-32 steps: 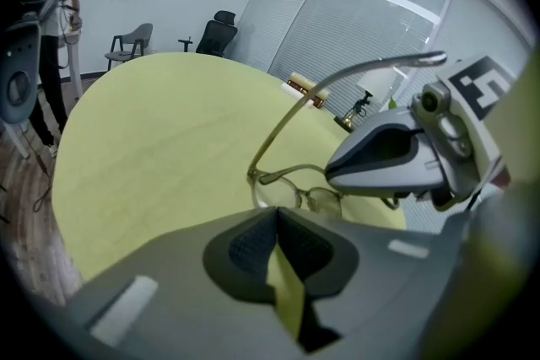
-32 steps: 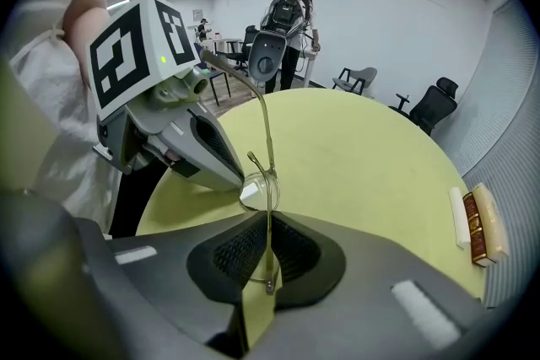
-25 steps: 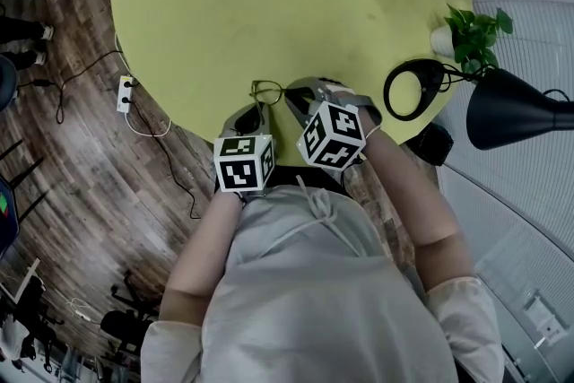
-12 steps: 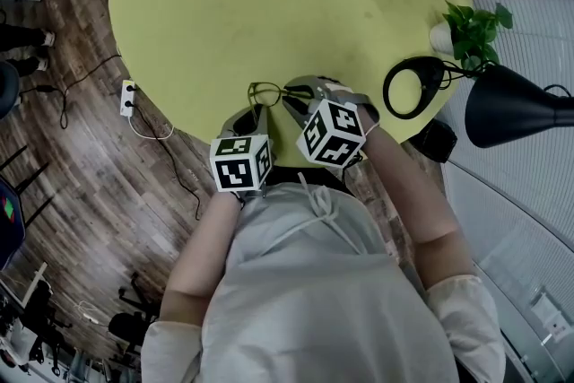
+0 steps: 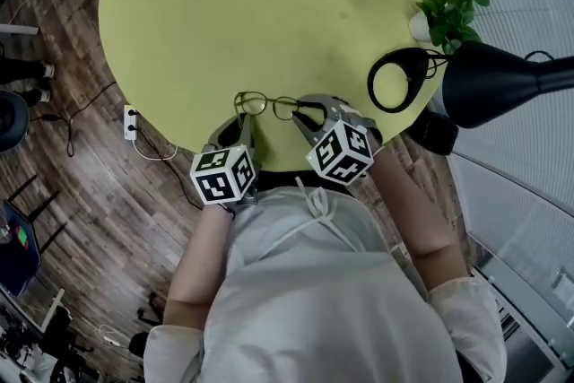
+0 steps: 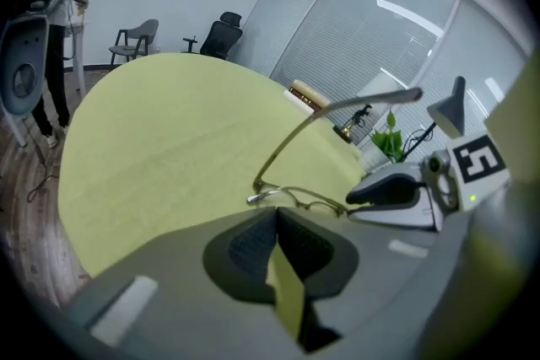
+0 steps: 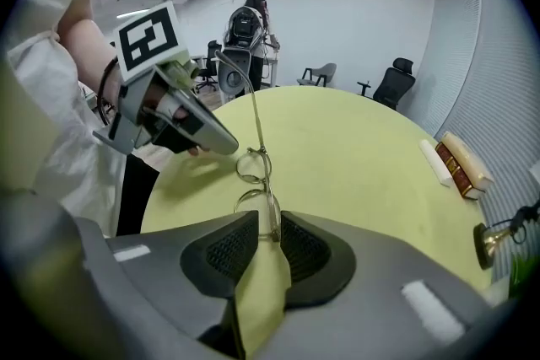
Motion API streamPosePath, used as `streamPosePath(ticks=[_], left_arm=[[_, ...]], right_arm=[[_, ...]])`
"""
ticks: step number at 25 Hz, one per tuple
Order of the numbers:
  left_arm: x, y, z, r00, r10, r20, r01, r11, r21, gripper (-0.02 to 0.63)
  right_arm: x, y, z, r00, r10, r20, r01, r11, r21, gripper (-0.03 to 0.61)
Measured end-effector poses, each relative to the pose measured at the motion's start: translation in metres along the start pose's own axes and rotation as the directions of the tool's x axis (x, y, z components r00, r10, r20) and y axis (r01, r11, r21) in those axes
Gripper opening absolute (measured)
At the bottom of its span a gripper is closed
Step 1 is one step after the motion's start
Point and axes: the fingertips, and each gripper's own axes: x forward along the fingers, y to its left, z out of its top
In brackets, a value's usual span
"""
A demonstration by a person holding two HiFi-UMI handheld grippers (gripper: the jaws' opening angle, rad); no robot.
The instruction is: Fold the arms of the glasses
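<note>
Thin metal-rimmed glasses (image 5: 265,104) hang just over the near edge of the yellow-green round table (image 5: 224,4), between my two grippers. My left gripper (image 5: 242,123) is shut on the left end of the frame (image 6: 295,196), and the arm at that end sticks up and away. My right gripper (image 5: 305,114) is at the other end. Its jaws have just been opening, and the rim of the glasses (image 7: 253,169) lies in the gap between the pads (image 7: 228,244) without being pressed. In the right gripper view the left gripper (image 7: 181,124) reaches the far lens.
A black desk lamp (image 5: 502,85) with a ring base (image 5: 395,83) and a potted plant (image 5: 444,13) stand at the table's right edge. Books (image 7: 460,160) lie at the far side. A power strip (image 5: 131,123) and cables lie on the wood floor at left.
My right gripper has shifted right along the glasses and rolled, so both lenses now show between the two grippers. The left gripper has kept its hold.
</note>
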Motion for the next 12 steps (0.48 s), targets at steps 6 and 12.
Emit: streamPosePath(ticks=[6, 12], left_arm=[[-0.027, 0.025, 0.026, 0.994, 0.072, 0.085, -0.075, 0.996, 0.038, 0.006], [-0.043, 0.015, 0.072, 0.983, -0.014, 0.185, 0.004, 0.998, 0.056, 0.006]], right_arm=[[0.004, -0.005, -0.014, 0.999, -0.032, -0.012, 0.033, 0.999, 0.018, 0.061], [0.009, -0.005, -0.015, 1.000, -0.012, -0.023, 0.011, 1.000, -0.010, 0.037]])
